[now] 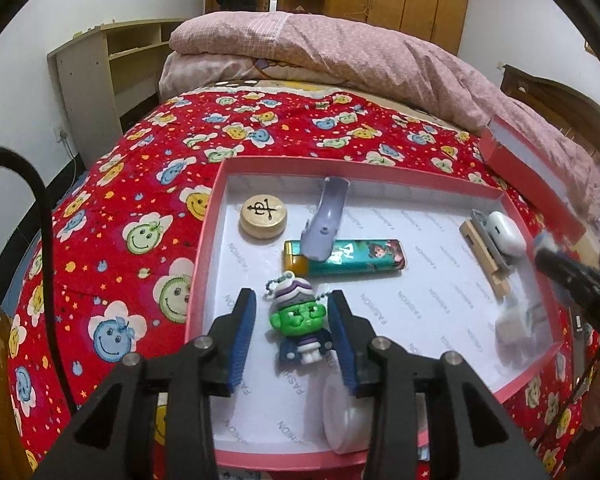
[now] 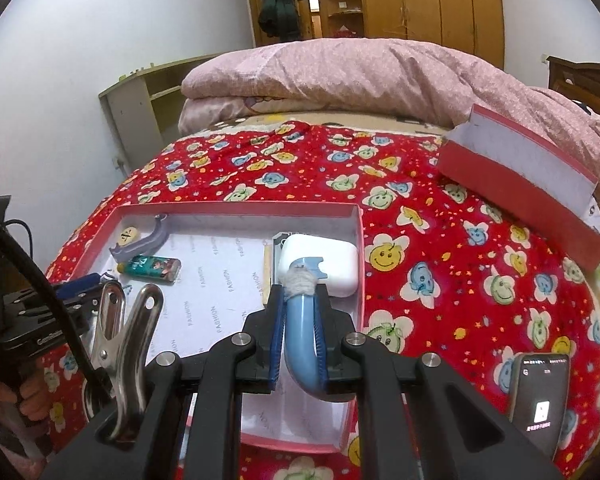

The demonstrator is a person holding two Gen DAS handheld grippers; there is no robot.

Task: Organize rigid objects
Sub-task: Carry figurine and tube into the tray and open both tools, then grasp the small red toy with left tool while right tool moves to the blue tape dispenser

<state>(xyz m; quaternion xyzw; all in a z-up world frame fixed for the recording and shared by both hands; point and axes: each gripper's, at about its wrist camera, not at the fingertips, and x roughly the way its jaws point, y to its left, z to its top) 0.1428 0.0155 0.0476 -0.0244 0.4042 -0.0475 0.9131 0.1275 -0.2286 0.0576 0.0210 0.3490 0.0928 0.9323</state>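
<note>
Left gripper (image 1: 294,312) stood spread around a green-faced figurine (image 1: 300,326), its pads clear of the toy, which lay on the floor of the pink tray (image 1: 204,240). Right gripper (image 2: 298,320) pinched a blue curved piece (image 2: 300,344) above the tray's right end, just before the white case (image 2: 320,264). A lighter (image 1: 344,262), a grey shoehorn-like piece (image 1: 326,220) and a wooden disc (image 1: 263,215) lay farther back.
</note>
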